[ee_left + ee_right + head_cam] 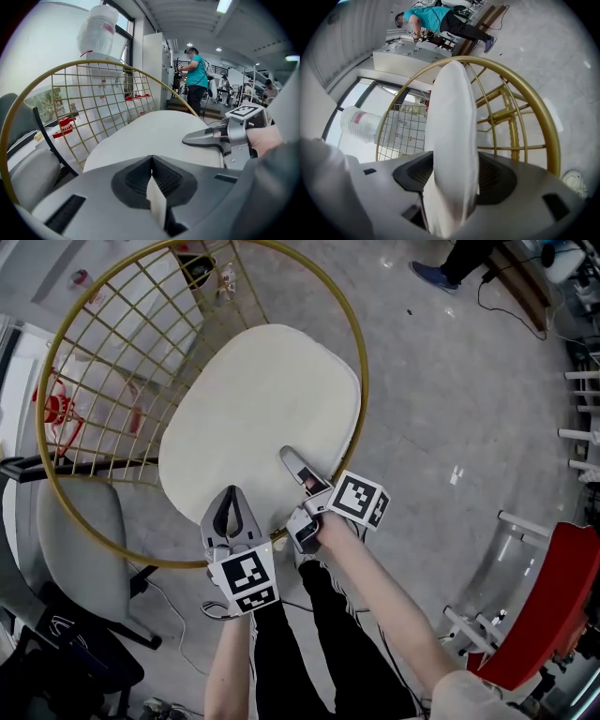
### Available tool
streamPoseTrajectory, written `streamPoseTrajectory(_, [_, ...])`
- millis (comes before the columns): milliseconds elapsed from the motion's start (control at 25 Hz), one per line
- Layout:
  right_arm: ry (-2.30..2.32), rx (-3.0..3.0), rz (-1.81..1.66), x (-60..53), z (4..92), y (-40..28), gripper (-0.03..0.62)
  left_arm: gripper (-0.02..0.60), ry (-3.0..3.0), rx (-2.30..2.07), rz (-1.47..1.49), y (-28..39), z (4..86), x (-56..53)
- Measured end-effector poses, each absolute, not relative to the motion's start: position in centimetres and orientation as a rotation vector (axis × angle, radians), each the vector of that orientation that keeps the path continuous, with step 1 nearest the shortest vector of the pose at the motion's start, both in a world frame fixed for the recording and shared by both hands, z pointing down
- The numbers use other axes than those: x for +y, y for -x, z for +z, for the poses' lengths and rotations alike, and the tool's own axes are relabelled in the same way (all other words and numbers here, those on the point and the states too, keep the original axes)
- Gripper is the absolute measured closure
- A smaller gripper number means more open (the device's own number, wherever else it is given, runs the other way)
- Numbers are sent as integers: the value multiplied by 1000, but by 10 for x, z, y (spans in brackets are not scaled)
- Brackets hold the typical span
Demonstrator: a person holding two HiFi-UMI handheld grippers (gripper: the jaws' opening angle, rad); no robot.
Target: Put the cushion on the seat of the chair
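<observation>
Gripping cushion (258, 418), chair (131, 362) seat hidden beneath

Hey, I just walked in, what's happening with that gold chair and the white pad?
A person has a hand-held gripper in each hand. The left gripper and the right gripper are both shut on the near edge of the white cushion, holding it over the round gold wire chair. The cushion covers much of the chair's opening. It is not released yet, and I cannot tell whether it rests fully on the seat.
</observation>
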State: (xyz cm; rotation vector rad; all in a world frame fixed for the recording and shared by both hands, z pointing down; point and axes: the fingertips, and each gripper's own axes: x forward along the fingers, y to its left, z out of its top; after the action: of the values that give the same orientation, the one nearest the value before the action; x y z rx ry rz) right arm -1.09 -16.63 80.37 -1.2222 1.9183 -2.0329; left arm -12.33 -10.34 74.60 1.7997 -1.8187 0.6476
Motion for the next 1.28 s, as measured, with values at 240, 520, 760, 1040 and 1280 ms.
streamPoseTrajectory(240, [1402, 1846, -2014, -164, 806, -15, 308, 568, -1821, -1844, 622, 125, 737, -106])
streamPoseTrajectory(520, [1498, 1809, -2009, -157, 806, -45, 301, 568, -1841, -1853, 618, 122, 731, -110])
streamPoseTrajectory(760, [1519, 1839, -1989, -151, 800, -62, 301, 568, -1860, -1853, 620, 116, 726, -111])
streamPoseTrajectory(1040, [1545, 1810, -1974, -146, 794, -82, 301, 568, -1879, -1849, 621, 107, 720, -110])
streamPoseTrajectory(1280, [1581, 1800, -1953, -142, 787, -96, 301, 568, -1890, -1856, 617, 104, 713, -110])
